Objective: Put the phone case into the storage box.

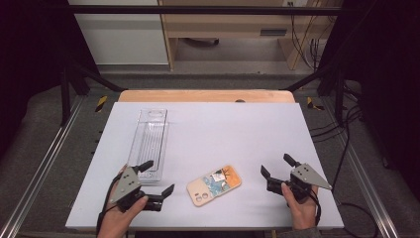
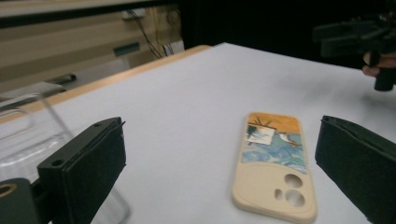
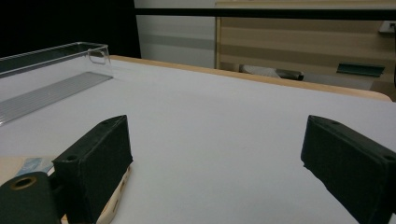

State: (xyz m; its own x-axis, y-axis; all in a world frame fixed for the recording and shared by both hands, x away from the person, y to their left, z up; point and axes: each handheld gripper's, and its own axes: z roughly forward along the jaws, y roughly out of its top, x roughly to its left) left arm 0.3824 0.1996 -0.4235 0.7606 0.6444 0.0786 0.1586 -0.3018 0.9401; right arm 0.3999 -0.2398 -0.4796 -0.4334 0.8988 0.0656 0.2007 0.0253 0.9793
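Note:
A phone case (image 1: 214,185) with a cream rim and an orange and blue picture lies flat on the white table (image 1: 223,129), camera holes toward the near side. My left gripper (image 1: 157,177) stands open just left of it, nothing between its jaws. In the left gripper view the phone case (image 2: 273,163) lies ahead, closer to the right jaw, with the left gripper (image 2: 222,172) open. My right gripper (image 1: 277,166) stands open to the right of the case, apart from it. In the right gripper view the right gripper (image 3: 219,168) is open and the phone case (image 3: 114,200) peeks out behind the left jaw.
A long clear plastic tray (image 1: 148,144) lies at the table's left, reaching from the far side to just behind my left gripper. It is also in the left gripper view (image 2: 28,140) and the right gripper view (image 3: 46,70). Black frame rails flank the table.

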